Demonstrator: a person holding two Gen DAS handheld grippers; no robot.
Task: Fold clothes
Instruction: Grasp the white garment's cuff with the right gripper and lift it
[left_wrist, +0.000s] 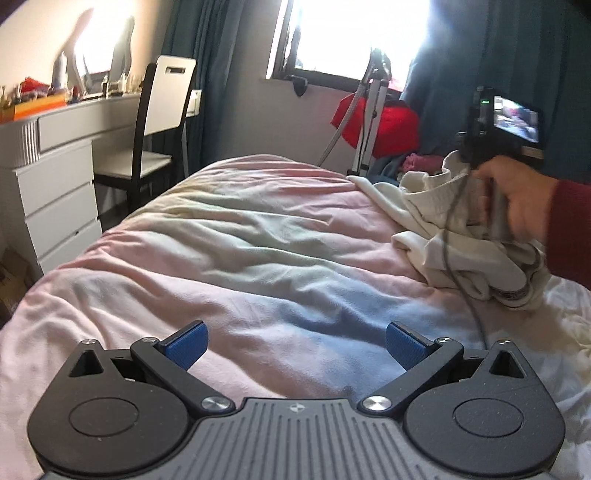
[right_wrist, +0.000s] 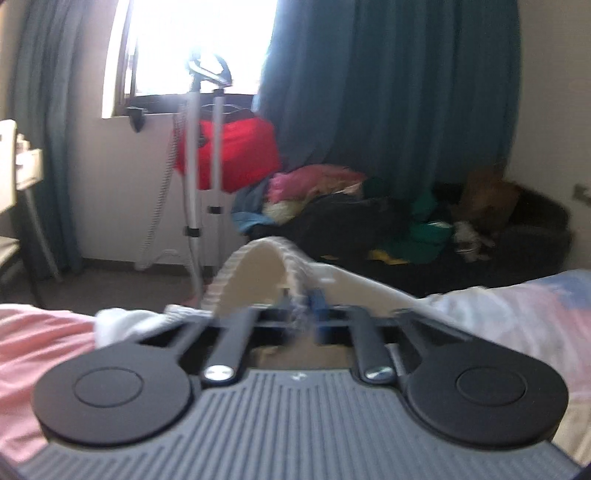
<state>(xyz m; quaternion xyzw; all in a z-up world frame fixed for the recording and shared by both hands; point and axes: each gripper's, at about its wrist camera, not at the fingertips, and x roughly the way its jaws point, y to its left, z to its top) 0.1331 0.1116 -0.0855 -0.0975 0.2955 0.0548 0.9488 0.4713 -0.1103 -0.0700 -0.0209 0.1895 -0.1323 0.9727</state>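
A crumpled cream sweatshirt (left_wrist: 454, 229) lies bunched at the right side of the bed. My right gripper (right_wrist: 308, 306) is shut on its ribbed edge (right_wrist: 255, 266) and lifts that edge above the duvet; in the left wrist view the right gripper's body and the holding hand (left_wrist: 517, 192) show above the bundle, fingertips hidden in the cloth. My left gripper (left_wrist: 295, 345) is open and empty, low over the pink and blue duvet (left_wrist: 240, 236), well left of the sweatshirt.
A white dresser (left_wrist: 55, 206) and a chair (left_wrist: 155, 125) stand left of the bed. A garment steamer stand (right_wrist: 199, 166) with a red garment (right_wrist: 236, 151) stands by the window. A pile of clothes (right_wrist: 388, 218) lies beyond the bed's far edge.
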